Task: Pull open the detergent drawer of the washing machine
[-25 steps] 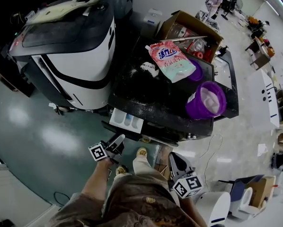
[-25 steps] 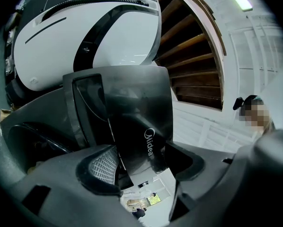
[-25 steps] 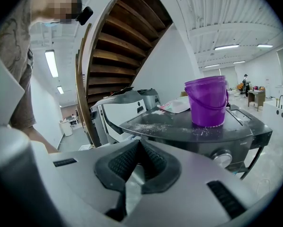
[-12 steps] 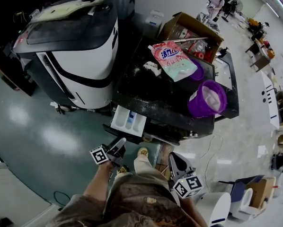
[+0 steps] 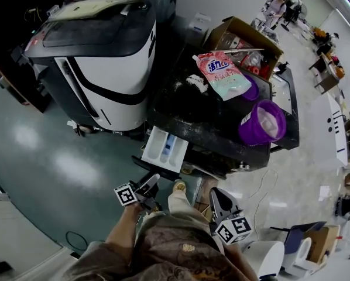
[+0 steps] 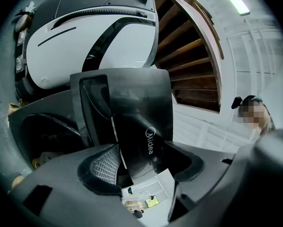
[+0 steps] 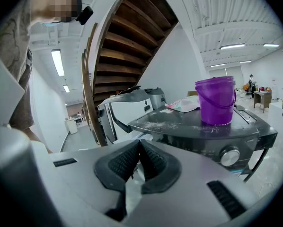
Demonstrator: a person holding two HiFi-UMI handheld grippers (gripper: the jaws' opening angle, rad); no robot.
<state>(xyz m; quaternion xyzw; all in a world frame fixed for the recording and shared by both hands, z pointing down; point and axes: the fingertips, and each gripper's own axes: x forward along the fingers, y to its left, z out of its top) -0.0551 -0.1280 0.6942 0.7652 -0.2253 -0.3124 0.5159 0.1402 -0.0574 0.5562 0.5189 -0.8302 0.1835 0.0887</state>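
The black washing machine stands in front of me. Its detergent drawer is pulled out, and its white compartments show from above. My left gripper is at the drawer's dark front panel. In the left gripper view that panel, printed with a brand name, sits between the jaws of the left gripper, which are closed on it. My right gripper hangs low by my leg, away from the machine. In the right gripper view the right gripper has its pads together with nothing between them.
A purple bucket and a pink detergent pouch sit on the washer's top. Behind them is an open cardboard box. A large white and black machine stands at the left. People stand far off at the top right.
The drawer has slid farther out of the washer toward me, and the left gripper has drawn back with it. The right gripper has stayed where it was.
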